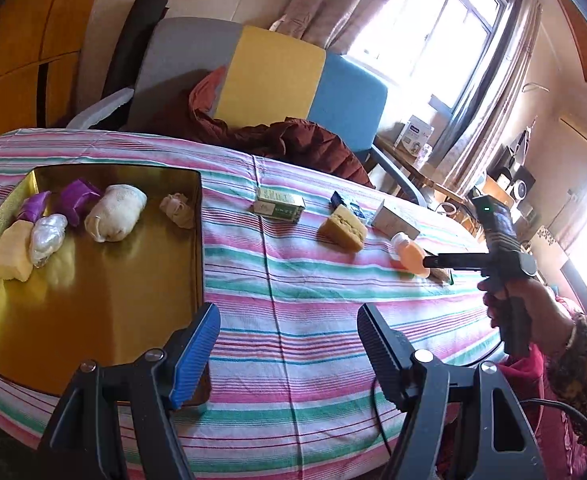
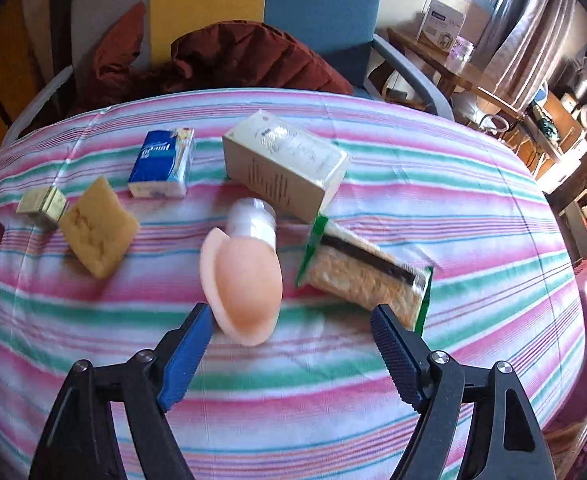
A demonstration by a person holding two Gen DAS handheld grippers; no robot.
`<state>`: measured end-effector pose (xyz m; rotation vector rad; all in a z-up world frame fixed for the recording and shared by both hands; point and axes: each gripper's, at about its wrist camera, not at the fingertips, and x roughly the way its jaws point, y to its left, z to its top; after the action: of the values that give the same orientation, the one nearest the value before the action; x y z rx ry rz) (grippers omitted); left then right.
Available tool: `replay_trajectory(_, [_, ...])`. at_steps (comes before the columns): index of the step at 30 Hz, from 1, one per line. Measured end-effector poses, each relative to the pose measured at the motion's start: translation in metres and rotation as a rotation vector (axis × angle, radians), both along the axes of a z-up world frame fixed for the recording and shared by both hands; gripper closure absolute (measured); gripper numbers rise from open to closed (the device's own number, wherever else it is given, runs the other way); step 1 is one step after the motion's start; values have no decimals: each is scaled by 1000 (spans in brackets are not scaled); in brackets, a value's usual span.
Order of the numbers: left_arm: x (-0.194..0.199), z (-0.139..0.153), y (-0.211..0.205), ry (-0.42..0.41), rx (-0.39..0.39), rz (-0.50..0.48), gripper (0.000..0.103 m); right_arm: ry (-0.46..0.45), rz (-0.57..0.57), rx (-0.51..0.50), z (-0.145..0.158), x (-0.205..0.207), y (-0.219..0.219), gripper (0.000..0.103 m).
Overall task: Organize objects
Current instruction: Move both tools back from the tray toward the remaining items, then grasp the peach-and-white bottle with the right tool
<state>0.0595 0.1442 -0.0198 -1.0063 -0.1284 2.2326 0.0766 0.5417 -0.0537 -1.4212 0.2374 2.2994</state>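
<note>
In the left wrist view, a gold tray (image 1: 93,300) at the left holds several small items, among them a white roll (image 1: 115,218) and a yellow sponge (image 1: 11,256). My left gripper (image 1: 289,316) hangs open over the striped cloth beside the tray's right rim, with nothing between its fingers. In the right wrist view, my right gripper (image 2: 291,312) is open and points down at a peach bottle (image 2: 245,280) with a white cap, which lies just ahead of the left finger. The same bottle (image 1: 409,254) shows under the right gripper (image 1: 437,260) in the left wrist view.
Loose on the striped tablecloth (image 2: 293,380) lie a white carton (image 2: 289,168), a blue tissue pack (image 2: 161,164), a tan sponge (image 2: 97,226), a small green box (image 2: 41,202) and a green-edged packet (image 2: 365,272). A chair with a red jacket (image 1: 293,140) stands behind the table.
</note>
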Motion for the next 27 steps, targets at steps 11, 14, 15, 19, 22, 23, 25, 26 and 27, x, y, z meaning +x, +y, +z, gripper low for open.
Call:
replay_trajectory(11, [12, -4, 17, 9, -56, -43, 31, 129, 100, -80, 4, -12, -11, 23])
replay_trajectory(14, [11, -4, 16, 6, -65, -35, 31, 101, 133, -62, -8, -24, -16, 28])
replay_trajectory(15, [11, -4, 16, 4, -67, -33, 31, 94, 142, -54, -11, -28, -17, 28])
replay_trajectory(19, [11, -6, 23, -2, -84, -41, 31, 94, 173, -74, -21, -38, -13, 29])
replay_trajectory(22, [14, -8, 30, 2, -106, -59, 31, 92, 194, -119, -31, -40, -13, 29])
replay_trajectory(23, [14, -8, 33, 4, -114, -65, 31, 97, 197, -136, -35, -39, -13, 28])
replay_trajectory(25, [14, -10, 37, 5, -127, -71, 31, 88, 193, -138, -41, -37, -13, 30])
replay_trajectory(26, [13, -10, 40, 2, -130, -75, 31, 76, 190, -135, -43, -38, -13, 32])
replay_trajectory(27, [12, -12, 44, -3, -135, -80, 31, 66, 182, -126, -45, -39, -13, 35])
